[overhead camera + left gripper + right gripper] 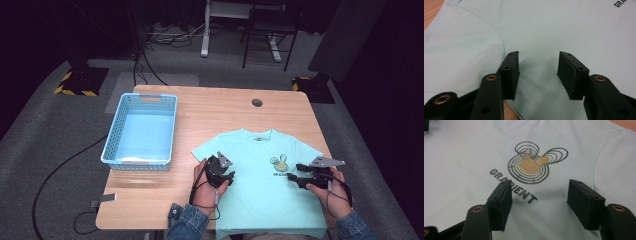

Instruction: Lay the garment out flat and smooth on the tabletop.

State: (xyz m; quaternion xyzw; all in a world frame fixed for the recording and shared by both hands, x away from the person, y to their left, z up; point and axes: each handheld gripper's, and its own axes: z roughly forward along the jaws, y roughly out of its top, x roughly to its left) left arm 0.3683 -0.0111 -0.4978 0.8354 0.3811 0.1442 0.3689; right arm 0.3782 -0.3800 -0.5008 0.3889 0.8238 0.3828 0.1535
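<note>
Hovering over a mint-green T-shirt lying flat, front up, in the lower right of the high view. Probably lining up for a fold.

Left gripper standing with jaws apart by the sleeve seam, pinching nothing. Right gripper likewise spread, just below the ringed logo.

Next: lowering onto the cloth and nipping both side edges cleanly.

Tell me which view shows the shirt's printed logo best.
The right gripper view: the logo sits close, with rings and lettering legible. The high view shows it small on the shirt; the left gripper view catches a few letters at its edge.
</note>
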